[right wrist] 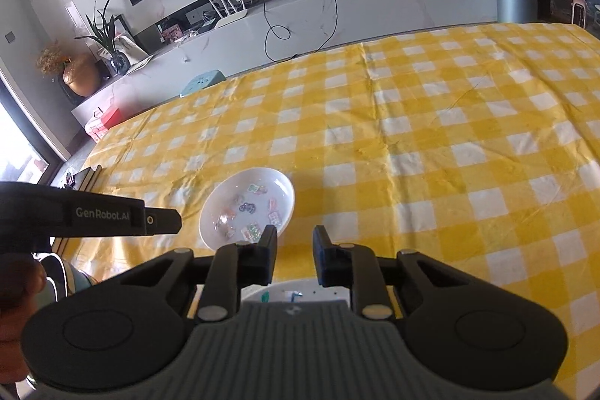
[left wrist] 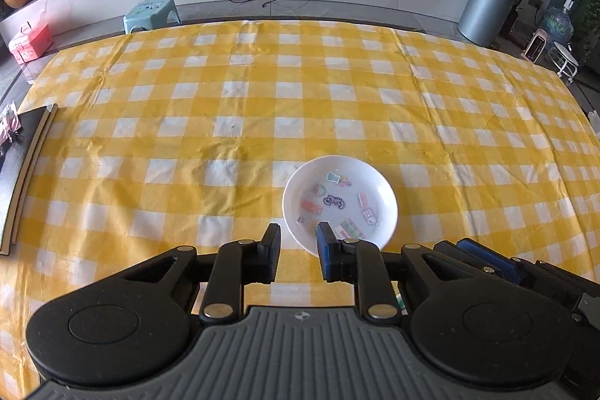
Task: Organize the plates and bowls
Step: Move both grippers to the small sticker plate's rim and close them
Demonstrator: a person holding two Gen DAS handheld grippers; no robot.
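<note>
To lift the white plate [left wrist: 339,199] cleanly, slide one finger under its near rim and clamp there, keeping it level (the stickers inside look flat). The plate lies just ahead of the left gripper [left wrist: 299,250], right of its gap; the right gripper [right wrist: 294,255] has it ahead-left. Both stand slightly parted, gripping nothing.

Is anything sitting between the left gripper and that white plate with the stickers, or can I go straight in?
Nothing visible blocks it. The left gripper hangs just short of the white plate's near rim, jaws apart and empty, with only bare checked tablecloth around. The right gripper sits beside it, not in the path.
</note>
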